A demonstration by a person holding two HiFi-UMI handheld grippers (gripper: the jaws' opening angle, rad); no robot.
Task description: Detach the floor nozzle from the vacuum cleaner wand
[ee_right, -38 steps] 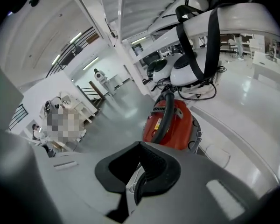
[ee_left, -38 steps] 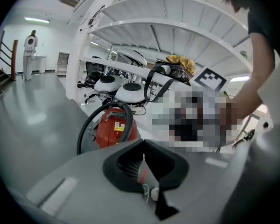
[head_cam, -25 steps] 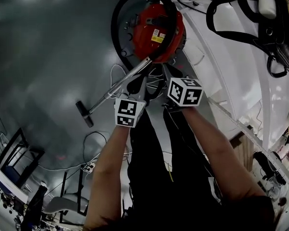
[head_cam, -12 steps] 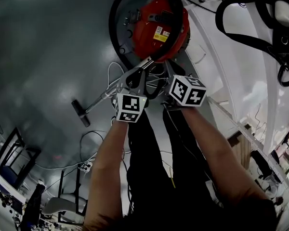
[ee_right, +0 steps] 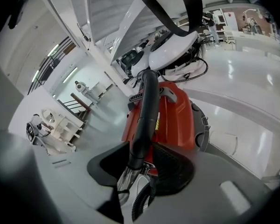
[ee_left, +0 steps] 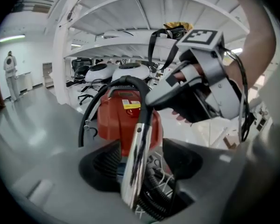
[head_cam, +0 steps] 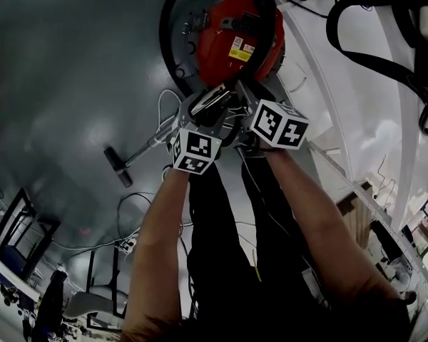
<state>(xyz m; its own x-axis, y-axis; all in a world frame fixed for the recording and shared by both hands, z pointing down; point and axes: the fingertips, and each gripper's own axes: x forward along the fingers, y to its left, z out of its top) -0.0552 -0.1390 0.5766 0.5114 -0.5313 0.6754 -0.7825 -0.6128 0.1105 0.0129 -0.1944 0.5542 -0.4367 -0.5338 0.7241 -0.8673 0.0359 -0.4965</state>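
- The red canister vacuum cleaner stands on the grey floor.
- The chrome wand slants down to the black floor nozzle, which is on the wand's end, well apart from both claws.
- The left claw has just been opening; its jaws stand apart around the wand.
- The right claw has also just been opening, loose around the black hose.

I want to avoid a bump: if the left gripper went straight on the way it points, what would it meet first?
Likely the metal wand: it stands between the left gripper's jaws, which have just been opening and don't press it. The red vacuum sits behind; depth is unclear.
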